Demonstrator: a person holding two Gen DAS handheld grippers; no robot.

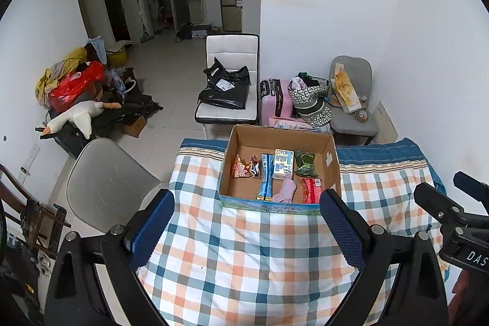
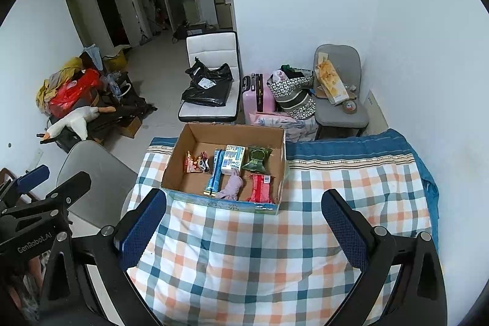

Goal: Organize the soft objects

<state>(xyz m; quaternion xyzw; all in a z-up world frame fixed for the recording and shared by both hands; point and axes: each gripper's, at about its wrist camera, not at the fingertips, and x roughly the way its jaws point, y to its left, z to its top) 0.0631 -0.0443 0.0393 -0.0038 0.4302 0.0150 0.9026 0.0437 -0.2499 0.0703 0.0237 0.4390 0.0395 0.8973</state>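
Both grippers, left (image 1: 244,222) and right (image 2: 243,222), spread wide and empty above checked cloth (image 1: 244,258), near side of cardboard box (image 1: 279,139); inside box: pink sock (image 1: 285,191), red packet (image 1: 310,190), green pouch (image 1: 304,162), blue packet (image 1: 266,176).

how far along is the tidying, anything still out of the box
Looks nearly done: the cardboard box holds the snack packets, a lilac cloth and a red pouch. Nothing is in hand: left gripper and right gripper are open. No loose items remain on the checked cloth.
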